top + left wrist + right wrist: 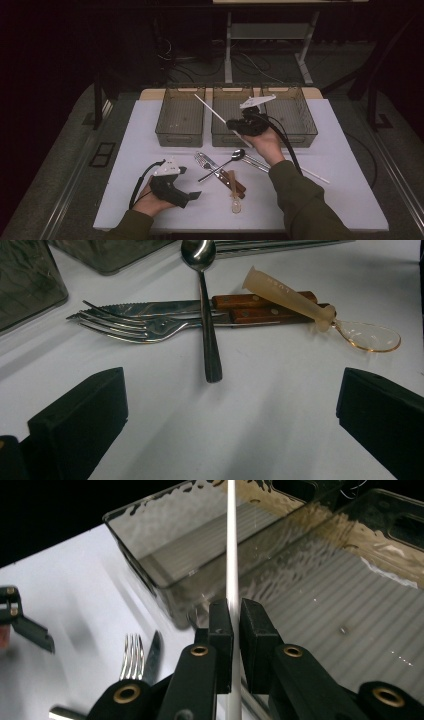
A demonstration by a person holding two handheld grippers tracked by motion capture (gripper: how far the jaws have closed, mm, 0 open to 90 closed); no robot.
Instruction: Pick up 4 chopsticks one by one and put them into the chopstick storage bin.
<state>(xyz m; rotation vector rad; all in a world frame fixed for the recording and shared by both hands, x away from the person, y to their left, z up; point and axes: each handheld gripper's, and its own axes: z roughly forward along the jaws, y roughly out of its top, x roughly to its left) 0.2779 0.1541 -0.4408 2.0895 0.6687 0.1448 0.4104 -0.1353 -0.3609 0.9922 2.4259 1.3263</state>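
The right gripper pinches a white chopstick above the middle bin at the table's far edge, apparently sorting cutlery. The left gripper, jaws wide, rests near the front edge.

Both forearms wore olive-green long sleeves. Each hand carried a black 2-jaw gripper: the right gripper had brass-coloured rivets, a black cable and a pale plate; the left gripper had blocky black jaws.

room: dark | floor: grey carpet | table: white | far desk legs: white
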